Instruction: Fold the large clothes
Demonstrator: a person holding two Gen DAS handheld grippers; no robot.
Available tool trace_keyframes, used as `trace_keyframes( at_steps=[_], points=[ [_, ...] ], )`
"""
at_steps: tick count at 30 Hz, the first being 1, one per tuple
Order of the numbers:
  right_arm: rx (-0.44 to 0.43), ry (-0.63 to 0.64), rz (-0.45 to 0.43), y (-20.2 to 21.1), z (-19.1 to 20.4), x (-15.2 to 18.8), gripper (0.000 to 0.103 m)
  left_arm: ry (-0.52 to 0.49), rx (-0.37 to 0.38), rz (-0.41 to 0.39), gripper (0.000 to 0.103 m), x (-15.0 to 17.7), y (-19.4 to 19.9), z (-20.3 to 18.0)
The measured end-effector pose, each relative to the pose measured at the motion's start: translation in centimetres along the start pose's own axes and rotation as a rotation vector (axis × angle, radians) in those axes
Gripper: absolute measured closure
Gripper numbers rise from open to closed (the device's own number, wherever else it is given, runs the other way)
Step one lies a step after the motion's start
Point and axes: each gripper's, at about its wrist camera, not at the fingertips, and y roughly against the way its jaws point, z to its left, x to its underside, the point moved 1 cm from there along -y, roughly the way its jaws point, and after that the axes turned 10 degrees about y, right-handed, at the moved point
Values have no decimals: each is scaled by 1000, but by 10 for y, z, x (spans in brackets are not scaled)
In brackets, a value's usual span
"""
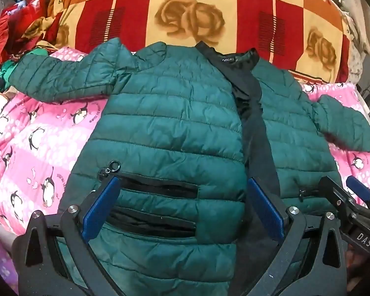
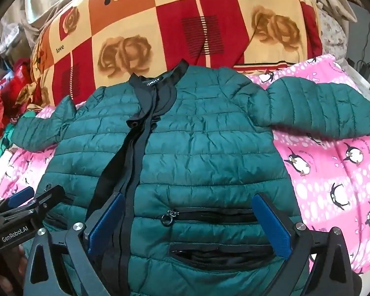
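Tongs first: my left gripper (image 1: 182, 207) sits at the bottom of its frame with its blue pads spread wide and holding nothing, and my right gripper (image 2: 188, 224) is just the same at the bottom of its own frame. Under both lies the green puffy jacket (image 1: 175, 123), flat and front up in the middle, sleeves out to both sides. It rests on a pink penguin blanket (image 2: 333, 172), with a red and yellow checked quilt (image 1: 185, 12) across the top.
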Motion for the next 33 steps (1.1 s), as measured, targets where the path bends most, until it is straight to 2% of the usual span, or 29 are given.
trace_keyframes(
  at_steps=[11,25,30,33],
  points=[
    [21,11,17,-11,-3,2,0,9,4,32,1,2,-13,1],
    [36,22,63,-21,-4,4,0,5,-6,28,1,4,-17,3],
    [27,13,33,-21,-4,5,0,4,-7,20,1,5,-16,3],
    [37,14,52,-21,-5,5,0,8,-8,17,1,6,-16,6]
  ],
)
